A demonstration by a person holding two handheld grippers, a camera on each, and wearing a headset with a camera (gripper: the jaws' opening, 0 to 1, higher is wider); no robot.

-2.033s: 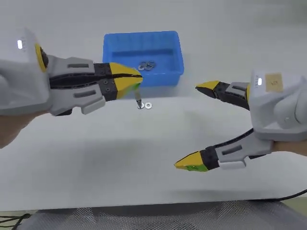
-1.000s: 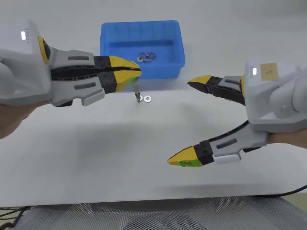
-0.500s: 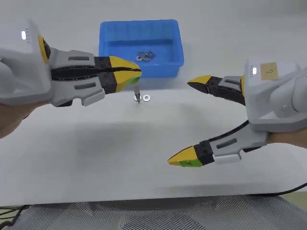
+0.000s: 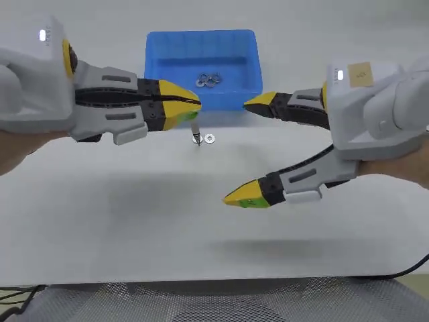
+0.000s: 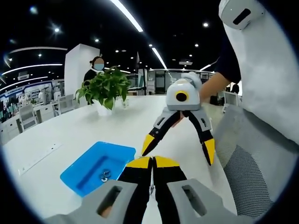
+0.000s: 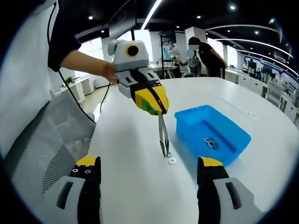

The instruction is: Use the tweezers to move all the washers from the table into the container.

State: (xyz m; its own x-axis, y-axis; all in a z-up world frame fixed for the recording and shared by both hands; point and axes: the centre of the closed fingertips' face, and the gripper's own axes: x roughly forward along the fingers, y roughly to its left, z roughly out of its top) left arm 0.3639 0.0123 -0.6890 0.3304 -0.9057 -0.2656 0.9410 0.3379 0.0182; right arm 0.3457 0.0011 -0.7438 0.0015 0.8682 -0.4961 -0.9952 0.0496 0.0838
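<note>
My left gripper (image 4: 193, 106) is shut on a pair of metal tweezers (image 4: 195, 131) that point down at the white table. Their tips stand just left of a small silver washer (image 4: 210, 139); I cannot tell if they touch it. The right gripper view shows the same tweezers (image 6: 163, 133) hanging from the left gripper (image 6: 152, 105), with the washer (image 6: 172, 161) beside their tips. My right gripper (image 4: 238, 151) hovers wide open to the right, holding nothing. Behind them sits the blue container (image 4: 201, 41) with a few washers (image 4: 209, 80) inside.
The white table (image 4: 134, 221) stretches wide around the work; its front edge meets a grey mesh chair back (image 4: 201, 302). In the left gripper view a potted plant (image 5: 105, 91) stands far down the table, with a person behind it.
My right gripper has moved left and slightly up, closer to the tweezers and the container. The left gripper and the tweezers have stayed by the washer. The head camera shifted a little.
</note>
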